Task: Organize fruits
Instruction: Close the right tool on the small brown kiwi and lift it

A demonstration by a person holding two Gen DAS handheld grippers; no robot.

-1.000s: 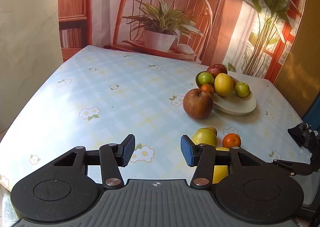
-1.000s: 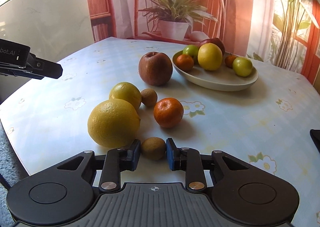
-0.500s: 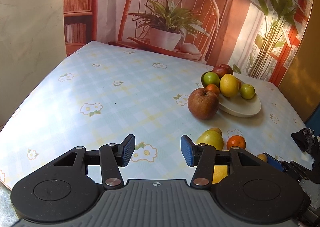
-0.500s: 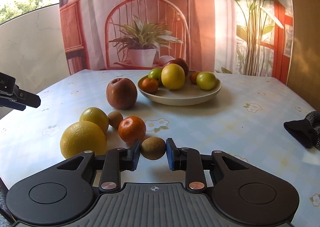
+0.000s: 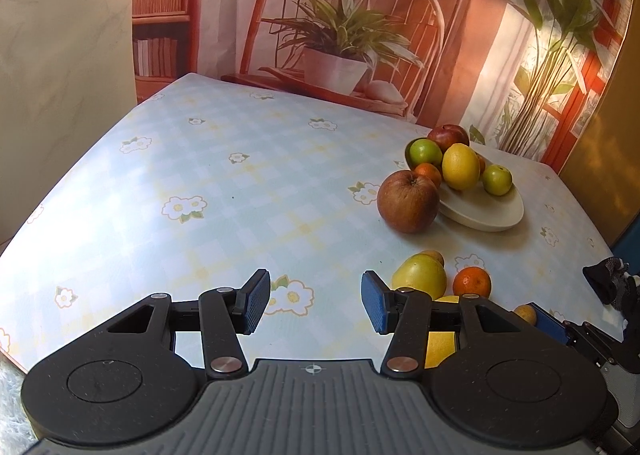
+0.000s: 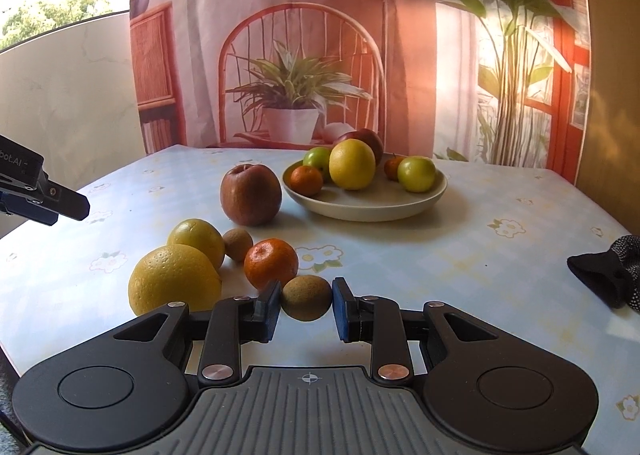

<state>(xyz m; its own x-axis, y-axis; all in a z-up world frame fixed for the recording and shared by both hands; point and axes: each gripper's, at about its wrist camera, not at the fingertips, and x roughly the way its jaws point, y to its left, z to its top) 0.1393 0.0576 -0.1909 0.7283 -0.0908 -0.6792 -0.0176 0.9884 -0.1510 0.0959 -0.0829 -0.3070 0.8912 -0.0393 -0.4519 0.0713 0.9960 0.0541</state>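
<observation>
My right gripper is shut on a brown kiwi and holds it just above the table. Loose on the table in front lie a tangerine, a second kiwi, a yellow-green fruit, a big yellow citrus and a brown-red apple. A cream bowl behind them holds several fruits. My left gripper is open and empty over bare tablecloth, left of the loose fruits. The bowl and the apple also show in the left wrist view.
A dark glove lies at the table's right edge. The table has a light flowered cloth. A printed backdrop hangs behind its far edge. My left gripper's body shows at the left of the right wrist view.
My right gripper has lifted and tilted up with the kiwi held between its fingers, and now looks level at the bowl. My left gripper has moved slightly and stayed open.
</observation>
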